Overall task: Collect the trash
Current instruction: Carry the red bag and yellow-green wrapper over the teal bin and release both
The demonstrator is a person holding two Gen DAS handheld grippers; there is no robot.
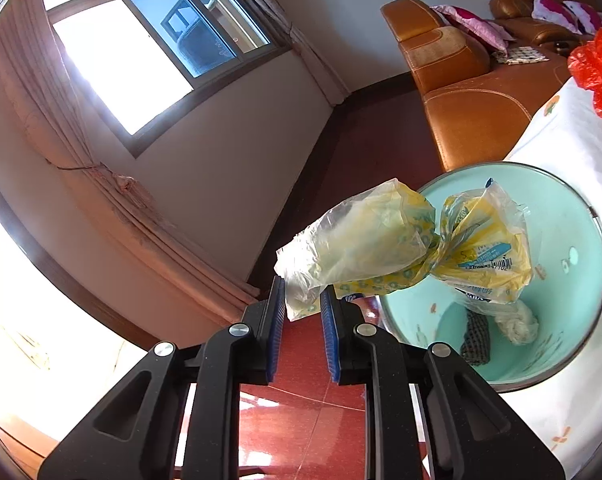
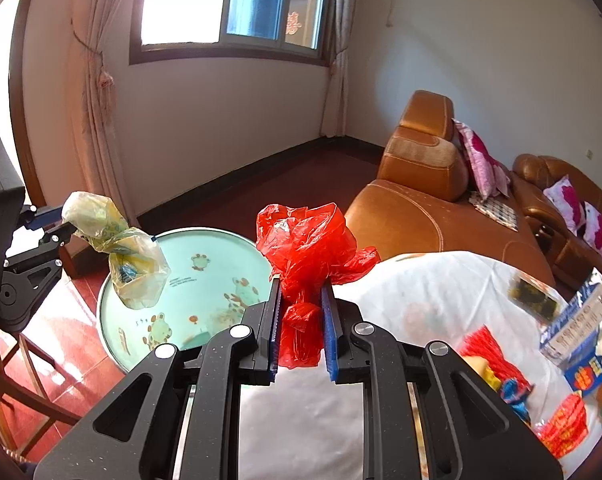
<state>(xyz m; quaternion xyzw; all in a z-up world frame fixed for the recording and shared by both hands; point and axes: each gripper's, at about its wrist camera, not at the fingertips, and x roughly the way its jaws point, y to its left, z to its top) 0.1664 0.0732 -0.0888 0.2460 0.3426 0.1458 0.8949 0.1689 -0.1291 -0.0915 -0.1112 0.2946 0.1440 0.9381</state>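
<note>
My left gripper (image 1: pixel 303 300) is shut on one end of a crumpled yellow plastic bag (image 1: pixel 401 248), which hangs over the mouth of a mint-green trash bin (image 1: pixel 573 216). The bin holds a white wad and a dark checked scrap. The right wrist view shows the same yellow bag (image 2: pixel 129 256) held by the left gripper (image 2: pixel 59 224) above the bin (image 2: pixel 209 264). My right gripper (image 2: pixel 301 300) is shut on a crumpled red plastic bag (image 2: pixel 309 248), held above the white tablecloth just right of the bin. The red bag also shows in the left wrist view (image 1: pixel 599 68).
A table with a white cloth (image 2: pixel 421 292) carries more wrappers and a small carton (image 2: pixel 573 332) at the right. A brown leather sofa (image 2: pixel 421 208) with pink cushions stands behind. A wooden chair (image 2: pixel 21 380) is at the left on a red tiled floor (image 1: pixel 301 420).
</note>
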